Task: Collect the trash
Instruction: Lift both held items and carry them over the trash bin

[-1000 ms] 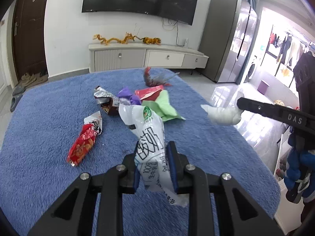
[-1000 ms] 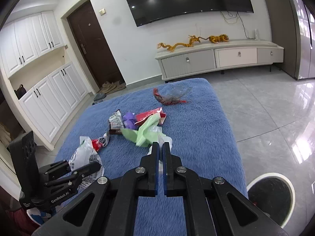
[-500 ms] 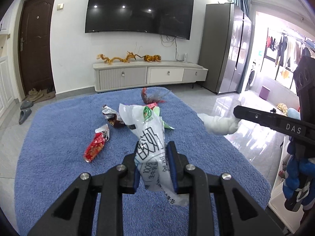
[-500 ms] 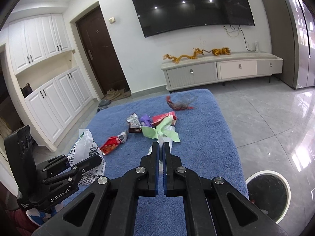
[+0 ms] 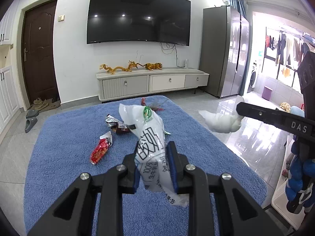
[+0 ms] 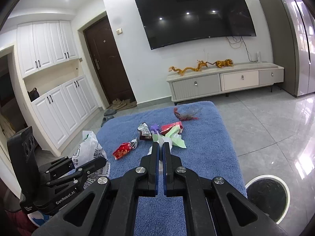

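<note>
My left gripper (image 5: pixel 154 153) is shut on a white printed plastic bag (image 5: pixel 151 137) and holds it above the blue rug (image 5: pixel 69 137); the bag also shows in the right wrist view (image 6: pixel 89 149). My right gripper (image 6: pixel 161 147) is shut on a white crumpled tissue (image 5: pixel 222 121), seen at the right of the left wrist view. On the rug lie a red snack wrapper (image 6: pixel 123 150), a dark wrapper (image 6: pixel 144 132), a purple scrap (image 6: pixel 154 127), a green wrapper (image 6: pixel 175 137) and a red packet (image 6: pixel 169 126).
A round trash bin (image 6: pixel 265 194) with a black liner stands on the tiled floor right of the rug. A red stringy scrap (image 6: pixel 185 115) lies at the rug's far end. A TV cabinet (image 6: pixel 224 80) stands against the far wall. Slippers (image 5: pixel 30 118) lie at the left.
Both grippers have risen and pulled back from the trash pile, each still holding its item. The pile looks smaller and farther away.
</note>
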### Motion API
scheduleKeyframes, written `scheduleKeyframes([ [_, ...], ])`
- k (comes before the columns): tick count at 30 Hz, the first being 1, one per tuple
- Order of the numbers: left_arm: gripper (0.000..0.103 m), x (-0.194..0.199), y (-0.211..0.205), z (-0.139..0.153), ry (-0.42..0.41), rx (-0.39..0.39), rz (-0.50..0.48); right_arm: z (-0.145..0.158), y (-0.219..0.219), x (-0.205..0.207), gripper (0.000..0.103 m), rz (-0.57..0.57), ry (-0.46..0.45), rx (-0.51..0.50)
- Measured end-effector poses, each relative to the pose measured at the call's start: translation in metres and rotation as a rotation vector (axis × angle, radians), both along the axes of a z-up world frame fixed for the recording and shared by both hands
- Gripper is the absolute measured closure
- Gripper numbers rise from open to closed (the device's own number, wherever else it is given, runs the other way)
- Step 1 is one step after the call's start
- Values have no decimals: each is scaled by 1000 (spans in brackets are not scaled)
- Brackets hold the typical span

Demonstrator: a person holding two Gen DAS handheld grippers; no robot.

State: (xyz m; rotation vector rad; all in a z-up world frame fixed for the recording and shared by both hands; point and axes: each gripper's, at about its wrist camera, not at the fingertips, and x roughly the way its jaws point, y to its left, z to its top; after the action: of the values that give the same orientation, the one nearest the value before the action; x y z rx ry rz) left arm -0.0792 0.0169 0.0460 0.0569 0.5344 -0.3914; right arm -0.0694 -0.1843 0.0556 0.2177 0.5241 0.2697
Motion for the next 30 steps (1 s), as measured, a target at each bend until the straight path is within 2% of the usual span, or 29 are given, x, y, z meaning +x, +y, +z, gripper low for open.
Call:
scheduleKeyframes([
  [11, 80, 3, -15, 3, -13, 43, -17, 1, -18, -10, 100, -30, -20, 21],
  [18, 80, 13, -36, 2, -27, 86, -50, -8, -46, -11, 100, -80, -12, 55],
  [30, 80, 34, -109, 0, -35, 169, -180, -30, -120, -18, 100, -227, 5, 119],
])
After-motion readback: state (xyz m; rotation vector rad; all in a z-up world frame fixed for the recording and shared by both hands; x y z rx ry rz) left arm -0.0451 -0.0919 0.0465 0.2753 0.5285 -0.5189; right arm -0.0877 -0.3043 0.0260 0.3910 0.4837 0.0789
